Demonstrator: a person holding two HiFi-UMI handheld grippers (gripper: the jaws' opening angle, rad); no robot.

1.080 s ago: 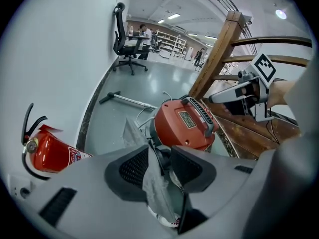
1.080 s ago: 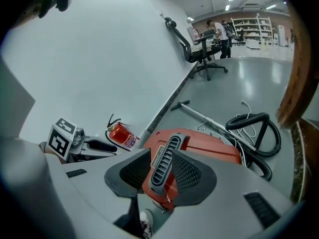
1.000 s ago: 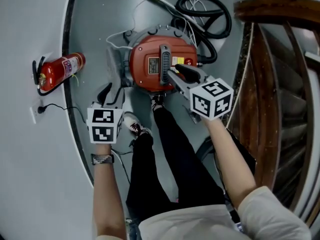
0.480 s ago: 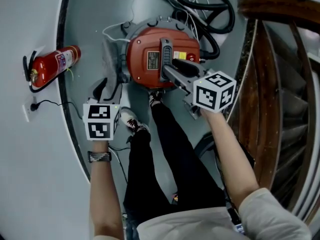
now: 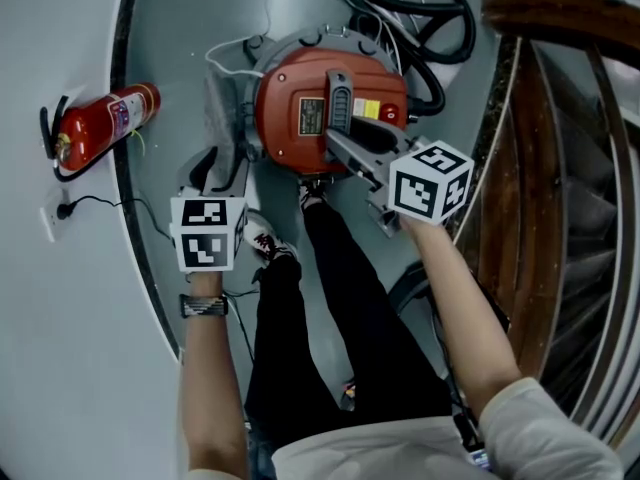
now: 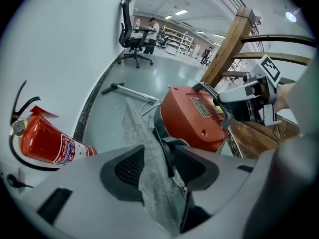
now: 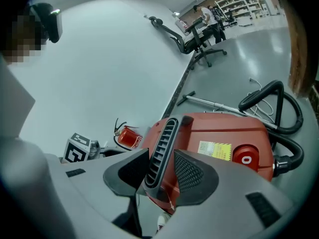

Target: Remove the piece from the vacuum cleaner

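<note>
Left gripper [image 6: 160, 157] standing wide, jaws just opening around grey sheet [image 6: 133, 126] beside vacuum [image 5: 285, 80], right gripper [image 7: 160, 159] widening, loosely straddling vacuum's handle [image 7: 165, 136]

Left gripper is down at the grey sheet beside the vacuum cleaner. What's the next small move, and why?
Probably close the left gripper on the grey sheet. Its jaws have just been opening and stand wide apart with the sheet between them, unpinched, while the sheet's far end lies by the red vacuum cleaner. A grip comes before any pull.
</note>
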